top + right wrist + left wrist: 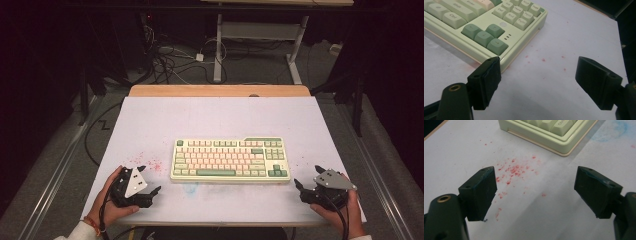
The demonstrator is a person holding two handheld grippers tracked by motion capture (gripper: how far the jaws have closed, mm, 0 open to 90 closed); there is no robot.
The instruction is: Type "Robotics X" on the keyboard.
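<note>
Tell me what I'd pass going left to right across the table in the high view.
Left gripper → red specks → keyboard → right gripper, all on the white table.

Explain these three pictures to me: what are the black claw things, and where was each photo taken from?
A person sits at a white table and holds a hand-operated gripper in each hand: the left gripper and the right gripper. The high view looks down from above the person. The other two come from small cameras riding on each gripper, so you see its two black jaws rising from the bottom. On the table lies a pale green keyboard, with red specks on the surface near its left corner. Both grippers are open and hold nothing; each rests near one end of the keyboard.
</note>
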